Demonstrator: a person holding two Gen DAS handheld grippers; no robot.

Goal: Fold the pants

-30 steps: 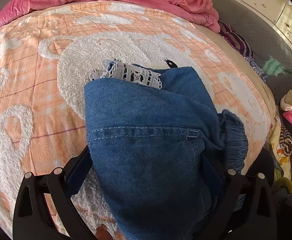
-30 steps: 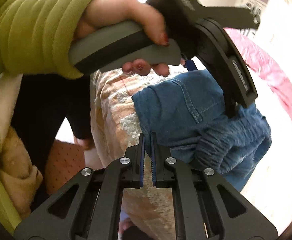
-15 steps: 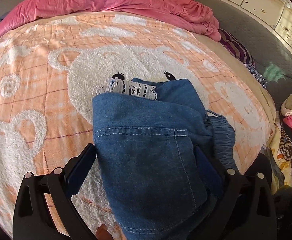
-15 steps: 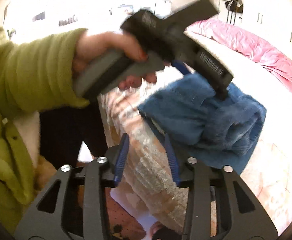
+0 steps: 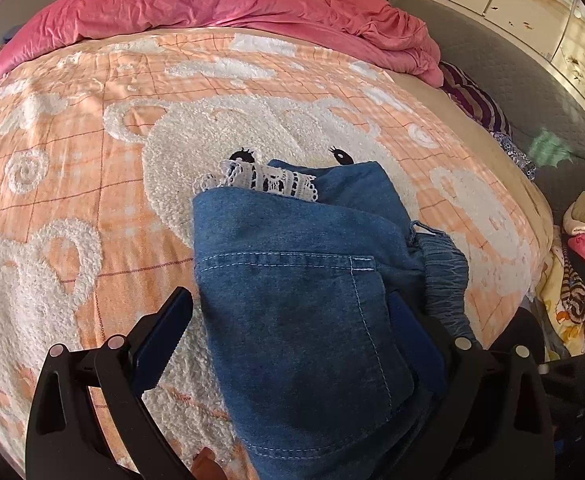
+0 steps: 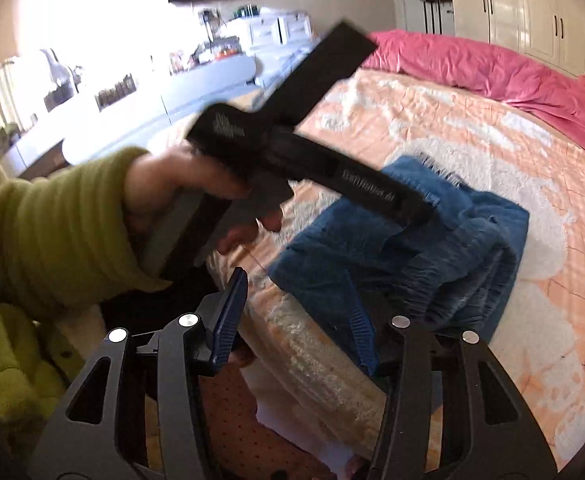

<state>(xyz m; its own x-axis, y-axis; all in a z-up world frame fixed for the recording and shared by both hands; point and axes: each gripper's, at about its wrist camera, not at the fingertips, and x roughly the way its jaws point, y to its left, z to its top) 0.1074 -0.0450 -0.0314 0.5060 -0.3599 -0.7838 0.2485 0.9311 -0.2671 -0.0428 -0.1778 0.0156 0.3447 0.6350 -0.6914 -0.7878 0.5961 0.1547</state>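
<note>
The blue denim pants (image 5: 304, 292) lie folded in a compact bundle near the front edge of the bed, with a white lace hem (image 5: 264, 182) showing at the far end. They also show in the right wrist view (image 6: 432, 248). My left gripper (image 5: 292, 320) is open, its fingers (image 5: 164, 332) spread on either side of the bundle, above it. My right gripper (image 6: 296, 312) is open and empty, off the bed's near edge beside the pants. The left gripper body (image 6: 312, 168), held by a hand in a green sleeve, hovers over the pants.
The bed has an orange blanket with white bear shapes (image 5: 92, 160) and a pink duvet (image 5: 212, 4) bunched at the far side. A grey sofa (image 5: 512, 64) and a pile of clothes (image 5: 584, 264) are to the right. The floor (image 6: 244, 432) lies below the bed edge.
My right gripper has opened and let go of the pants, then drawn back from the bed edge. The left gripper has lifted and pulled back, so more of the bed shows.
</note>
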